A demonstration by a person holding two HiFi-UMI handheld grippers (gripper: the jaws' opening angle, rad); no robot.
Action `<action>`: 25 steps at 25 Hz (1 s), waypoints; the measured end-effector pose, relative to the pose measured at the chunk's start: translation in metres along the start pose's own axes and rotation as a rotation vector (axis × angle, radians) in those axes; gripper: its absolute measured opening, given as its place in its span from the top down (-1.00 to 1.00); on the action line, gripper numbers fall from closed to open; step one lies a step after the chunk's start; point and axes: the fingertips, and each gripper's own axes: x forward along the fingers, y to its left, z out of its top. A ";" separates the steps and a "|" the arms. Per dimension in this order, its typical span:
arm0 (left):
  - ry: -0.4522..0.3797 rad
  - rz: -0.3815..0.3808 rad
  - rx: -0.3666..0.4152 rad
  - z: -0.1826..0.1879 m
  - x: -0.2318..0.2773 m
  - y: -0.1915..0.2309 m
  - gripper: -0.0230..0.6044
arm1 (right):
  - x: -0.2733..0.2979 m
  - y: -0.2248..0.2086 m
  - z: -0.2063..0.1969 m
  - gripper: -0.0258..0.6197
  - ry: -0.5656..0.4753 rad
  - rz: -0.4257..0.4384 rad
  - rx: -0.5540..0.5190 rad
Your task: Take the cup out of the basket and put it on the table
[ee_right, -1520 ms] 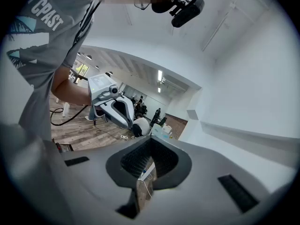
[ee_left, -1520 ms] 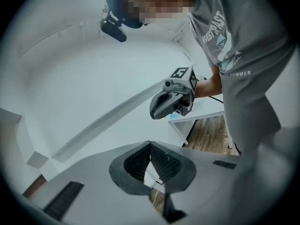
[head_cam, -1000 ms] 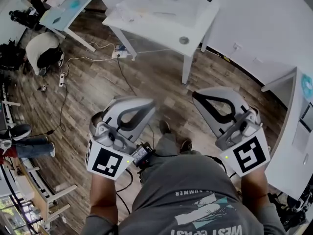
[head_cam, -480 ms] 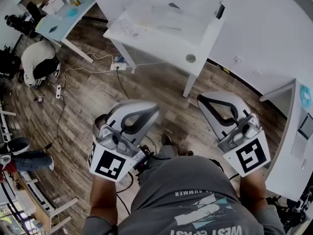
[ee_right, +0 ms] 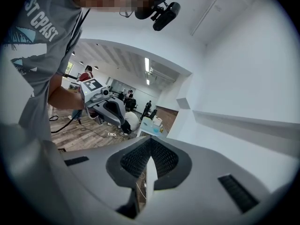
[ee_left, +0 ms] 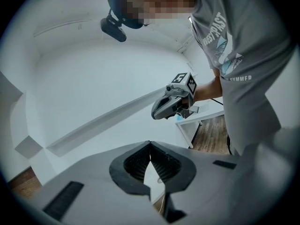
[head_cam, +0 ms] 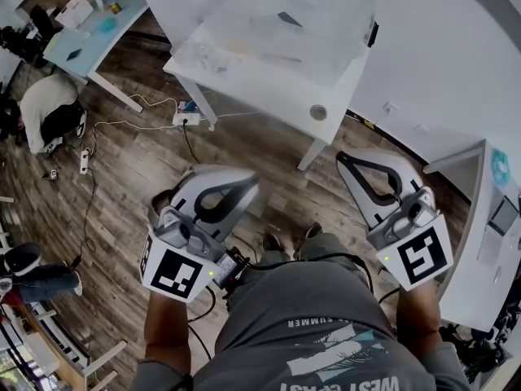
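Observation:
No cup and no basket show in any view. In the head view my left gripper and my right gripper are held side by side at chest height over the wooden floor, both pointing toward a white table. Each is shut, with nothing between its jaws. In the left gripper view my own jaws meet at the tips, and the right gripper hangs beyond them. The right gripper view shows its jaws closed too, with the left gripper off to the left.
The white table carries a small dark object and faint clear items. Another white desk stands at the right. A light blue table, a white-and-black bundle and cables lie at the left on the floor.
The white table has drawn lower and nearer in the head view as the person steps toward it. Both grippers stay shut and level, shifted only slightly.

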 end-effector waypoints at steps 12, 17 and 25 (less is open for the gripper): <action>0.048 0.083 -0.022 -0.013 0.070 0.048 0.90 | 0.036 -0.079 -0.030 0.88 -0.061 0.079 0.014; 0.077 0.117 -0.018 -0.006 0.110 0.061 0.90 | 0.039 -0.116 -0.046 0.88 -0.096 0.126 0.029; 0.136 0.123 -0.030 -0.008 0.148 0.068 0.90 | 0.050 -0.153 -0.069 0.89 -0.139 0.165 0.078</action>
